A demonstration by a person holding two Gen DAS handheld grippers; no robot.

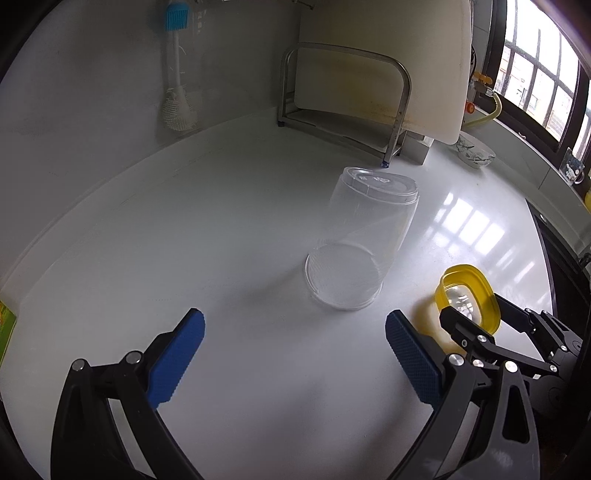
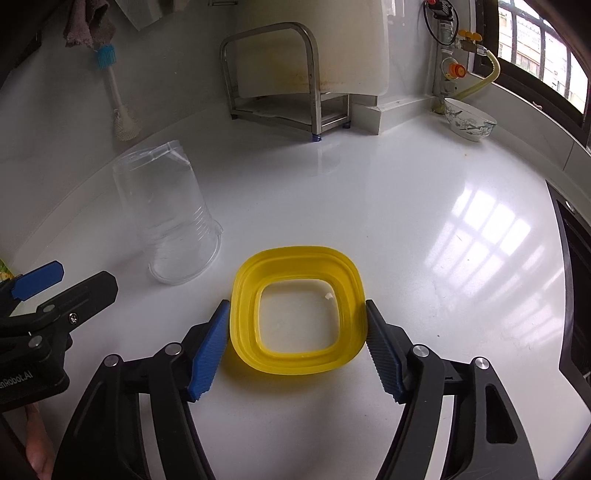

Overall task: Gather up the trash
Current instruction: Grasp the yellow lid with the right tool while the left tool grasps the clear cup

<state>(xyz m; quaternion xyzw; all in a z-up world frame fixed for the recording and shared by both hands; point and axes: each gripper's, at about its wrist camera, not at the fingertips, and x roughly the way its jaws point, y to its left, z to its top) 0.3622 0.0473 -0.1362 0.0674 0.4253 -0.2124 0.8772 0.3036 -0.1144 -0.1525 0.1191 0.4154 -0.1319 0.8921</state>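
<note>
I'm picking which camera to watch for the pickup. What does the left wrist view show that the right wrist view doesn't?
Left wrist only: a mug on the window ledge.

Right wrist only: a hanging cloth and the gas valve.

Both: the upside-down clear cup, yellow lid between the right gripper's jaws, brush, metal rack, patterned bowl.

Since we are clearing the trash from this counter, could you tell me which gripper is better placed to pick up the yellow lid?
Right. The right gripper already straddles the yellow lid, a pad at each side edge. The left gripper is open over bare counter, facing the clear cup.
</note>
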